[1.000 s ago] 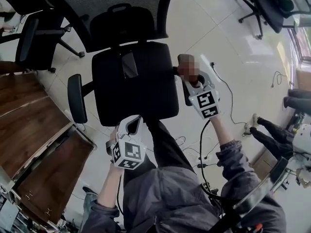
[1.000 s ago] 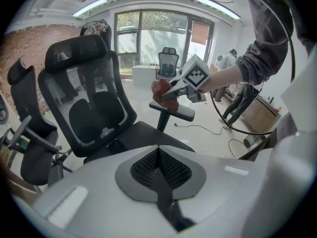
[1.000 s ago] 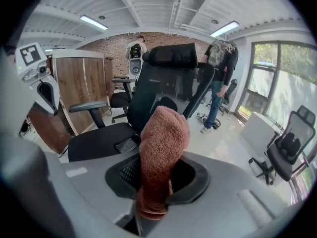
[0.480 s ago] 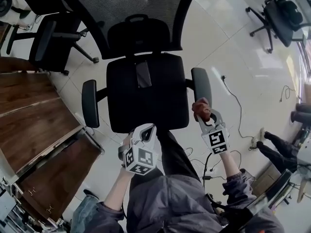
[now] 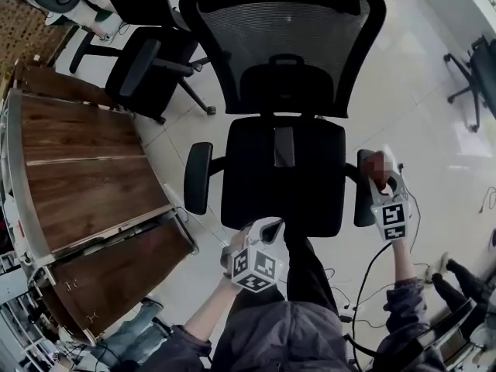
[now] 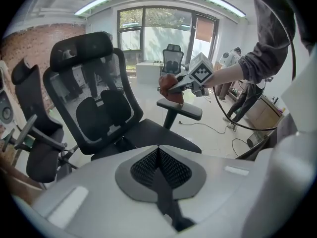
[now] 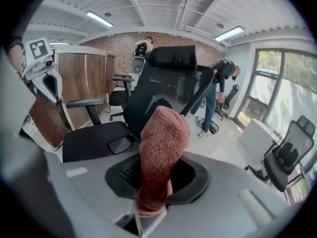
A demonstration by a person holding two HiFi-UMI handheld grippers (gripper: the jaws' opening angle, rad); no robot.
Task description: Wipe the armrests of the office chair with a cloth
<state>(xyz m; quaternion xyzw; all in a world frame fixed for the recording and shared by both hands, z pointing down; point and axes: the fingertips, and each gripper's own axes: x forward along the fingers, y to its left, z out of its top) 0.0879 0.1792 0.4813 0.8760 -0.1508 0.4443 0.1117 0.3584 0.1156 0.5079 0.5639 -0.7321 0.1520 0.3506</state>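
The black office chair (image 5: 283, 173) stands in front of me with a mesh back, and a phone (image 5: 284, 146) lies on its seat. My right gripper (image 5: 384, 186) is shut on a reddish-brown cloth (image 5: 377, 165), which it presses onto the far half of the right armrest (image 5: 363, 204). The left gripper view shows the cloth (image 6: 171, 90) resting on top of that armrest (image 6: 181, 109). In the right gripper view the cloth (image 7: 161, 152) stands up out of the shut gripper (image 7: 151, 195). My left gripper (image 5: 262, 235) hovers by the seat's front edge, shut and empty (image 6: 159, 167). The left armrest (image 5: 198, 177) is bare.
A wooden desk (image 5: 85, 184) stands at the left, close to the chair. More office chairs (image 5: 147, 68) are behind it, and another (image 5: 480, 76) stands far right. Cables (image 5: 372, 270) trail on the floor. A person (image 7: 218, 93) stands beyond the chair.
The right gripper slid the cloth along the right armrest toward me, then back toward the far end. The left gripper stayed by the seat's front edge. My head view shifted.
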